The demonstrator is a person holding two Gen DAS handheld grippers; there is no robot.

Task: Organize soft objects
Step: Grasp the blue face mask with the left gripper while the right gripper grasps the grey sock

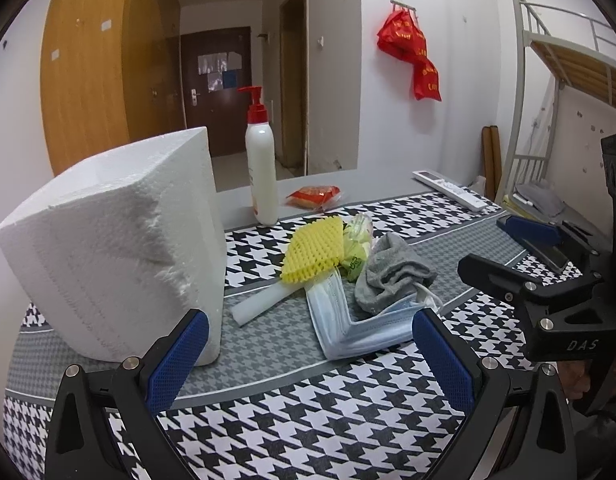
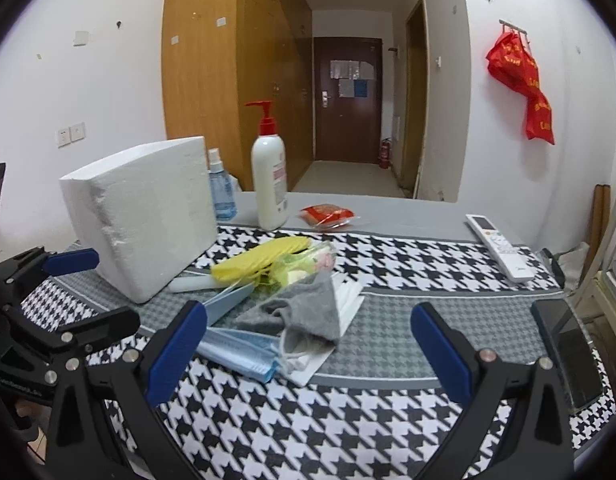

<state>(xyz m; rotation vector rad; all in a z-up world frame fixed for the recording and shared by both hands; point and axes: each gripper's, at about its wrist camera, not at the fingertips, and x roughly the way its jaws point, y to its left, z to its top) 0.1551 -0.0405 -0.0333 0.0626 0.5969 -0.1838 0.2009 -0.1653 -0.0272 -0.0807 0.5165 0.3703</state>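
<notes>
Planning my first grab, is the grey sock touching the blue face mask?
Touching. The left wrist view shows the grey sock lying directly on the folded blue face mask, with no gap; the right wrist view agrees.

black-and-white houndstooth tablecloth (image 2: pixel 348 420); white foam block (image 1: pixel 119 248); yellow foam net (image 1: pixel 314 250); grey sock (image 1: pixel 392 270); pale blue masks (image 1: pixel 348 328); blue gripper pads (image 1: pixel 179 360).

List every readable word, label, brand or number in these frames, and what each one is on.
"DAS": on the black body of the right gripper, seen from the left wrist.
Pump bottle label: print too small to read.
Red bag on the wall: yellow characters, blurred.
Papers on the door: unreadable.
Remote control: button markings too small.
</notes>
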